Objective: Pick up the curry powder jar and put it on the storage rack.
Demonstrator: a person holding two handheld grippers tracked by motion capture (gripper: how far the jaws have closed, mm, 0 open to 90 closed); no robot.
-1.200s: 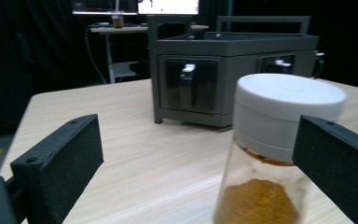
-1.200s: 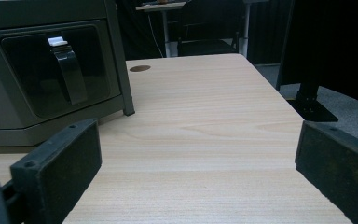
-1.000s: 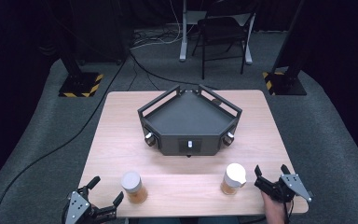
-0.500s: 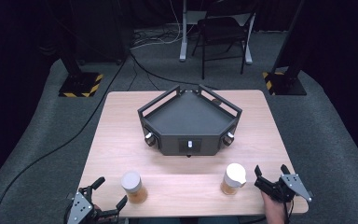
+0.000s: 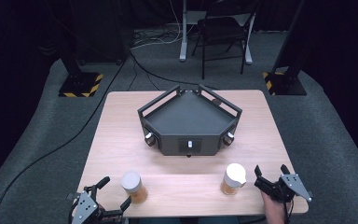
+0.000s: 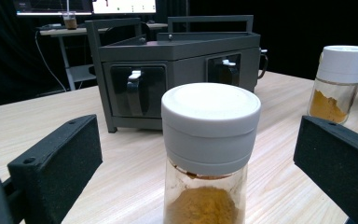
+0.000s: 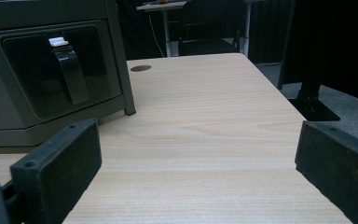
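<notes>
glass jar (image 6: 209, 154) with grey lid and orange powder is cut off at the bottom, standing between the left gripper (image 5: 113, 194) jaws, which are wide apart, at the table's (image 5: 121, 135) near-left edge. right gripper (image 5: 271, 171) jaws apart, nothing between them, just beside the second jar (image 5: 233, 178).

The left gripper (image 5: 114, 193) sits at the near left edge of the high view, its two black jaws spread wide and pointing forward and to the right, its grey three-cornered plate on top. The right gripper (image 5: 271, 174) sits at the near right edge, held by a hand (image 5: 274, 210) that comes up from below; its jaws are likewise spread and point forward and slightly left. In each gripper view both jaws stand wide apart, level with one another.
</notes>
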